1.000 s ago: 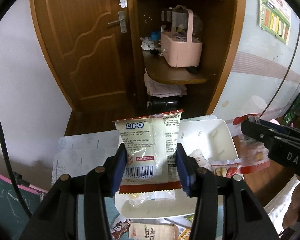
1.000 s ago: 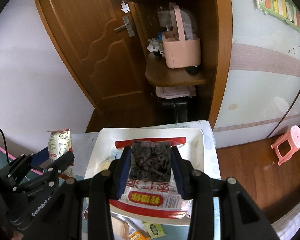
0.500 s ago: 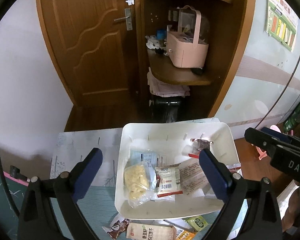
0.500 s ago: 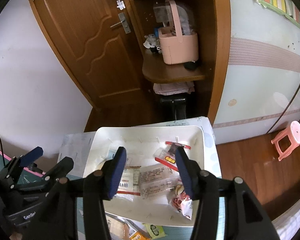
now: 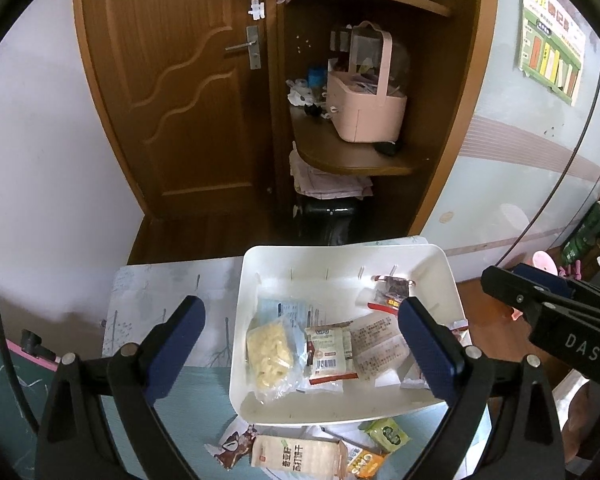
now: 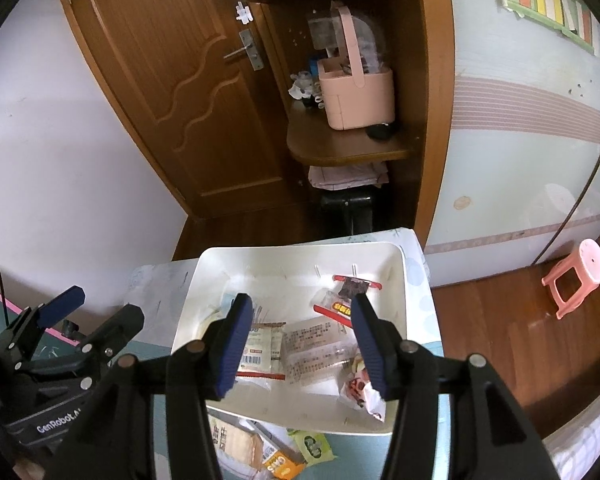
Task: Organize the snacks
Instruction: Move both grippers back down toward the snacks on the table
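Observation:
A white bin (image 5: pixel 380 256) (image 6: pixel 300 252) stands on the small table and holds several snack packets. Among them are a white Lipo packet (image 5: pixel 330 354) (image 6: pixel 260 346), a bag of yellow snacks (image 5: pixel 270 354), a clear printed packet (image 5: pixel 380 346) (image 6: pixel 316 344) and a red-trimmed dark packet (image 5: pixel 392 290) (image 6: pixel 346 292). My left gripper (image 5: pixel 302 344) is wide open and empty above the bin. My right gripper (image 6: pixel 302 340) is open and empty above the bin too.
More packets lie on the table in front of the bin: a tan biscuit pack (image 5: pixel 296 454), a green packet (image 5: pixel 386 436) (image 6: pixel 312 446) and an orange one (image 5: pixel 364 462). Behind are a wooden door (image 5: pixel 180 92), a corner shelf with a pink caddy (image 5: pixel 366 104), and a pink stool (image 6: pixel 576 276).
Both grippers opened and let go of their packets, which now lie in the bin. Both grippers have drawn back a little above it.

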Demonstrator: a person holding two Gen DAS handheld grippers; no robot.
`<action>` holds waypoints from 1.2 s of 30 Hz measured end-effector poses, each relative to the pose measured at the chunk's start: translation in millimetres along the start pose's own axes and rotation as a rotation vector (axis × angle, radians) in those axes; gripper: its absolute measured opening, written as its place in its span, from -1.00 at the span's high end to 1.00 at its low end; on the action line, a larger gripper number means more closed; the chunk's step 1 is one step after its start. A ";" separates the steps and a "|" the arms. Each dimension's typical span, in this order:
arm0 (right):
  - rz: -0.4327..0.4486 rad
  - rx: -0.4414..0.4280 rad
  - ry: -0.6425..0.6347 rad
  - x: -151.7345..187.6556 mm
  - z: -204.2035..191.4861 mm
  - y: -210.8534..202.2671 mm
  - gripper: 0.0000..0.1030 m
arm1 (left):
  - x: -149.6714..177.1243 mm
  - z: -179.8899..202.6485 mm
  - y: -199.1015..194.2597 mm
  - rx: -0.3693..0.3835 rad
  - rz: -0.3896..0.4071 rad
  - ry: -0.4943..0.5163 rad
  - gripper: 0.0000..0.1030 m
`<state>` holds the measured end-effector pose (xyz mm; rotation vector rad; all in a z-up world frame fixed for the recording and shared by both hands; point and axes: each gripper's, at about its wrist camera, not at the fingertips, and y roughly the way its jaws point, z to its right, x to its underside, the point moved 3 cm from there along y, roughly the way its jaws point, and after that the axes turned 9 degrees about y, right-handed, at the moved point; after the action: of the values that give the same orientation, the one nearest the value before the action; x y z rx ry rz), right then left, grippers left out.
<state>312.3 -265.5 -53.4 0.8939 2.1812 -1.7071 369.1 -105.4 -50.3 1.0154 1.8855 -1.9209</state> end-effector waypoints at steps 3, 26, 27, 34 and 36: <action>0.008 0.002 0.002 4.4 0.1 -7.1 -0.01 | 2.2 -1.4 -5.4 0.003 0.006 -0.005 -0.88; -0.003 0.049 0.045 59.6 19.1 -54.3 -0.01 | 49.7 -28.0 -60.9 0.061 0.008 0.007 -0.88; -0.003 0.052 0.050 64.1 21.0 -57.8 -0.01 | 54.1 -29.0 -66.2 0.064 0.011 0.011 -0.88; -0.034 0.074 0.075 105.9 30.1 -80.6 -0.01 | 88.1 -29.7 -102.3 0.080 0.018 0.046 -0.88; -0.051 0.080 0.063 119.1 31.7 -85.2 -0.01 | 102.0 -29.6 -113.2 0.073 0.012 0.045 -0.88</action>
<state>162.5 -268.6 -57.6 0.9316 2.2078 -1.8249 233.0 -34.9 -25.5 1.0976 1.8407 -1.9891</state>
